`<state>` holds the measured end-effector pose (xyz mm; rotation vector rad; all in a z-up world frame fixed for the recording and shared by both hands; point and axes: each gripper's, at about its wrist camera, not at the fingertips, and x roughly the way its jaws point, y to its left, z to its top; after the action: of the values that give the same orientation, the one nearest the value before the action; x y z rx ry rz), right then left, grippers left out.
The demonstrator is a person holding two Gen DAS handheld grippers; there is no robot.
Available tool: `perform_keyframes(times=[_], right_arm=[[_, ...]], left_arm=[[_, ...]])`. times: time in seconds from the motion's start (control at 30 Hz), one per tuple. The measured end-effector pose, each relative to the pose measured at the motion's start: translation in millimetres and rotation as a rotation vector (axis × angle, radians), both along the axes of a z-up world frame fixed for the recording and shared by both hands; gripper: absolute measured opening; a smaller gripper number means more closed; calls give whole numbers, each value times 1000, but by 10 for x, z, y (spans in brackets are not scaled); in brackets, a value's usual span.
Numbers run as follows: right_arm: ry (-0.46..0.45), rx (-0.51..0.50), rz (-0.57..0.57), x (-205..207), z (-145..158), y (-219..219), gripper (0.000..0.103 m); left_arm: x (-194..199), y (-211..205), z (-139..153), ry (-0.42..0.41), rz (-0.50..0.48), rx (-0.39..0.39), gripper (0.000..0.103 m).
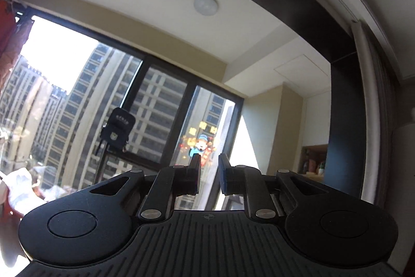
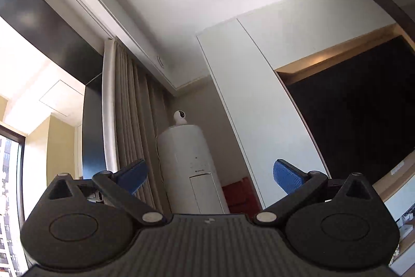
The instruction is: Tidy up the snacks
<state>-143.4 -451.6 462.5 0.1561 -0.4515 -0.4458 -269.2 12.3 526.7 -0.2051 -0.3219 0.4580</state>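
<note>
No snacks show in either view. Both grippers point up toward the ceiling. My left gripper (image 1: 209, 168) is nearly shut, its two dark pads a narrow gap apart, with nothing between them; it points at a large window. My right gripper (image 2: 210, 175) is wide open and empty, its blue pads (image 2: 286, 177) far apart; it points at a white cylindrical appliance in the room's corner.
Left wrist view: a window (image 1: 155, 105) with high-rise buildings outside, a dark pack (image 1: 118, 130) on a stand, a round ceiling lamp (image 1: 206, 5). Right wrist view: a white tower appliance (image 2: 190, 168) with a small camera (image 2: 180, 117) on top, beige curtains (image 2: 132, 121), a white cabinet (image 2: 254, 108).
</note>
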Motion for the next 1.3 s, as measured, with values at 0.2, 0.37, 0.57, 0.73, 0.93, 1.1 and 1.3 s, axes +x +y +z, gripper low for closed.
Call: perform_keyframes(times=[0.2,0.37,0.57,0.73,0.93,1.1,1.3], right_arm=[[123,4,-3,-71,-43,-162,103],[163,25,1,-58,-155,-313,103],[586,326,-41,649,-774,-1241,103],[563,853,-678,152,-1354,-2674,103],[418,858,-873,-573,-1616,-2881,103],[56,1138,-1067,-1217,-1730,-2837,103],[195,1073,-1053,-1218,-1748,-2746,103]], left_arm=[[-47,48,-49,-51,6,-31,17],[-57,121,-157,-165,-33,-129,18],[-38,153,-114,-82,-37,-111,18],[-202,287,-218,-13,99,-103,18],[-7,555,-225,2,77,-289,18],[297,465,-336,50,5,-328,18],[508,439,-517,179,-92,-329,18]])
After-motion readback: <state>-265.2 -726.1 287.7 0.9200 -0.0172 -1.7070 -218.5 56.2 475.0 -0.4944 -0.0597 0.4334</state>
